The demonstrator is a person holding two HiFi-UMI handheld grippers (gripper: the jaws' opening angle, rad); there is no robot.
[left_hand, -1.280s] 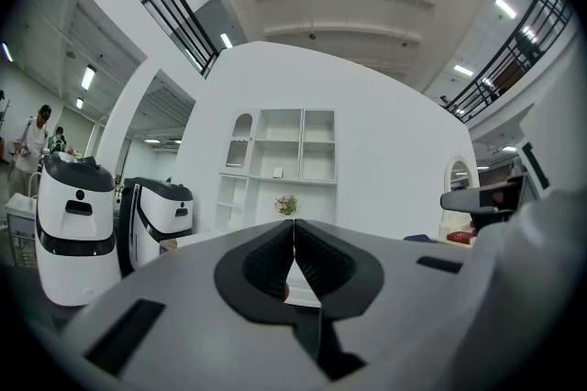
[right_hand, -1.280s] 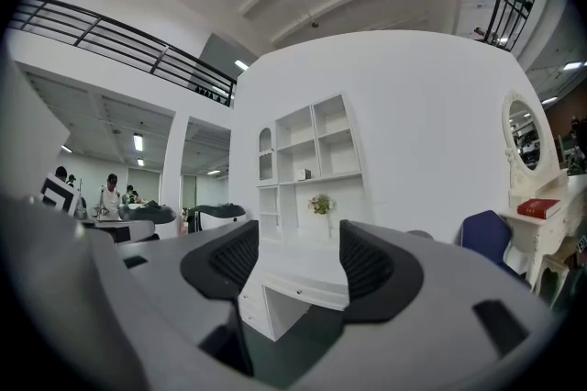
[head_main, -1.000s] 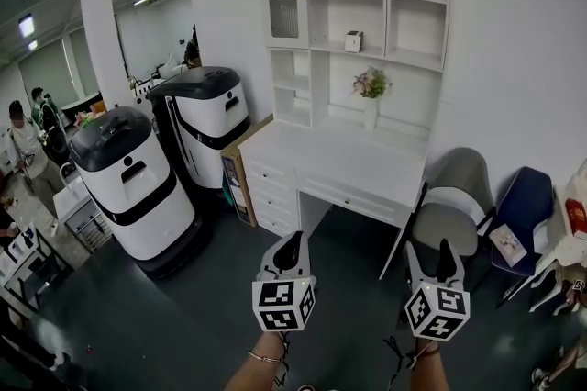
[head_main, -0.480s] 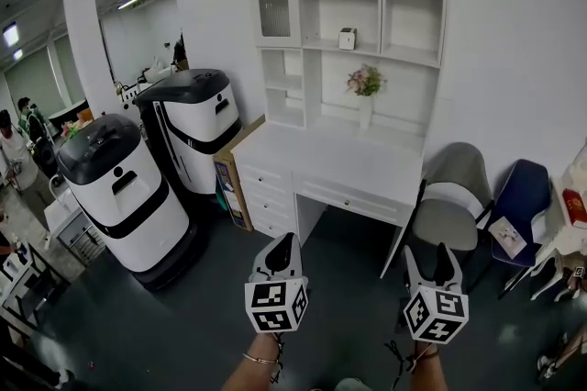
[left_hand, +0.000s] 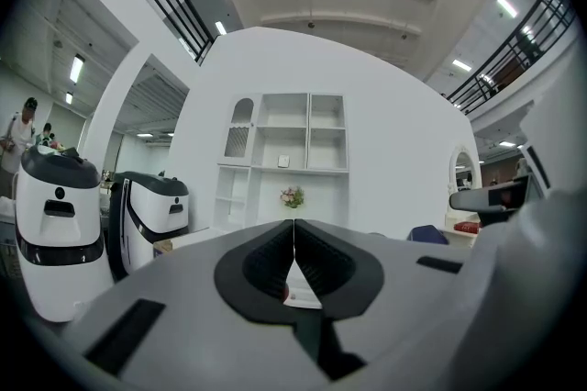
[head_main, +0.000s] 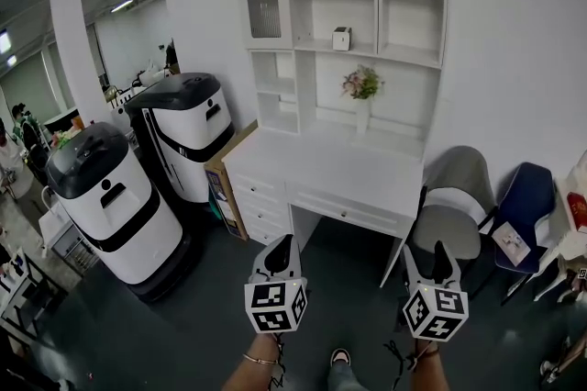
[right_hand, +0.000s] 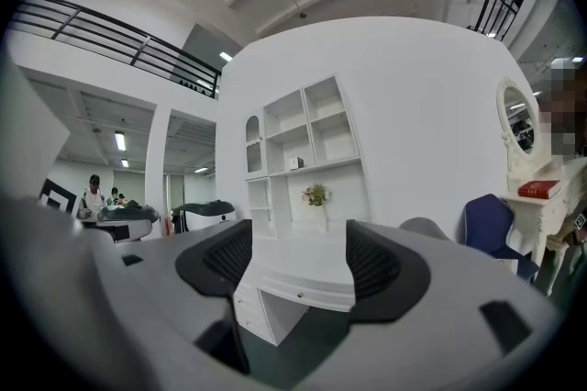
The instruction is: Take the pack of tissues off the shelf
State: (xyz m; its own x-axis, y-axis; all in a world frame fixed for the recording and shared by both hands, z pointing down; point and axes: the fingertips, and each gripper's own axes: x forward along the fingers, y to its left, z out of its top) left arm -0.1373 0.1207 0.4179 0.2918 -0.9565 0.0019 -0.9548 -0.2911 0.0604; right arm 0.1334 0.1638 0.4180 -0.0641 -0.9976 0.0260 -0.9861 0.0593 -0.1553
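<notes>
- The pack of tissues [head_main: 341, 39] is a small, pale, box-like block standing upright, with a darker patch on its front face; it is too small in every view to make out print or wrapping
- It sits on the shelf [head_main: 314, 47] that floors the middle compartment of the white cabinet, toward that compartment's right end and close to the upright divider; the rest of this shelf shows bare
- A bunch of pink flowers [head_main: 362, 83] in a slim white vase stands one level lower, just right of the pack's line, at the back edge of the white tabletop [head_main: 330, 171]
- The left gripper [head_main: 282, 244] is held low over the dark floor, in front of the tabletop's front edge; its fingers [left_hand: 316, 262] are pressed together along their tips with nothing between them
- The right gripper [head_main: 427, 253] is held beside it at the same level, near a grey chair [head_main: 454, 196]; its fingers [right_hand: 227, 259] are spread and closing, with only the tabletop and floor seen through the gap
- The pack is well apart from both pairs of fingers, high above and beyond them; in the left gripper view it appears just above the closed tips, and in the right gripper view above the gap
</notes>
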